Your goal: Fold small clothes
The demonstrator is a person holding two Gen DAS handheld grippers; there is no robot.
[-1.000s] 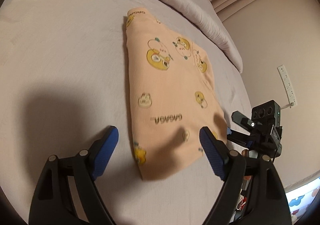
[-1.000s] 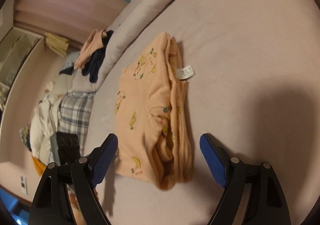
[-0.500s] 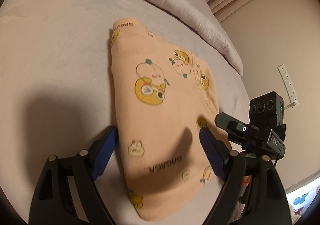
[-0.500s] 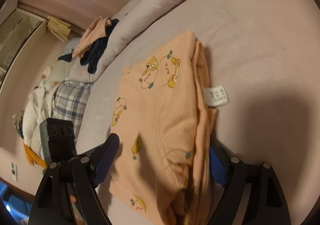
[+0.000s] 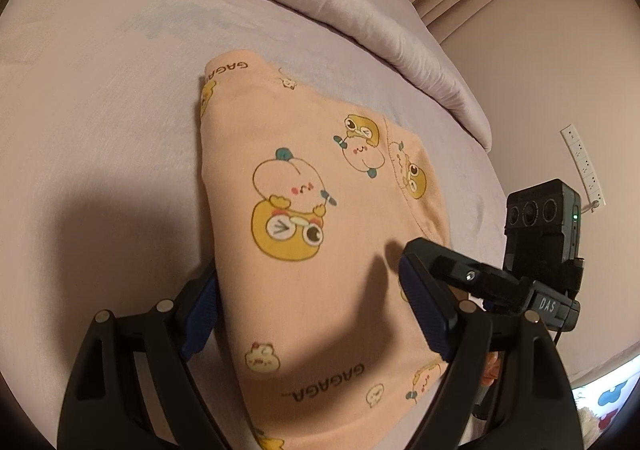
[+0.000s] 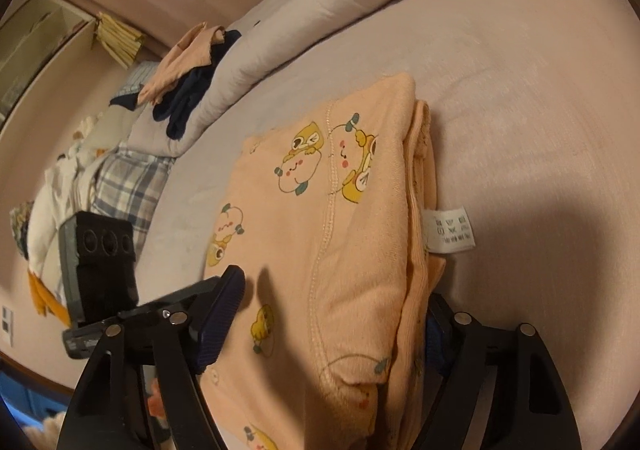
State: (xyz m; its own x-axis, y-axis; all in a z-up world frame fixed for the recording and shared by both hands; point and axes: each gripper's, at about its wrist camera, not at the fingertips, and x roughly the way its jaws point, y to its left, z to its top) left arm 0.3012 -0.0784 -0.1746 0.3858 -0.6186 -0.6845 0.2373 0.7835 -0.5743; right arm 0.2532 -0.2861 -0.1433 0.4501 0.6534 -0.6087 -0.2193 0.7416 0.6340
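A folded peach garment with yellow cartoon prints lies on the pale bed sheet. My left gripper is open, its jaws straddling the garment's near edge, one on each side. In the right wrist view the same garment shows its stacked folded edges and a white care label. My right gripper is open and straddles the garment's opposite end; its right finger is partly hidden behind the fabric. Each gripper appears in the other's view, the right one in the left wrist view.
A rolled pale duvet runs along the far side of the bed. A pile of other clothes and a plaid item lie beyond the garment. A wall with a power strip is at the right.
Both grippers have moved forward over the garment from opposite ends. Their open jaws, earlier short of it, now straddle its edges.
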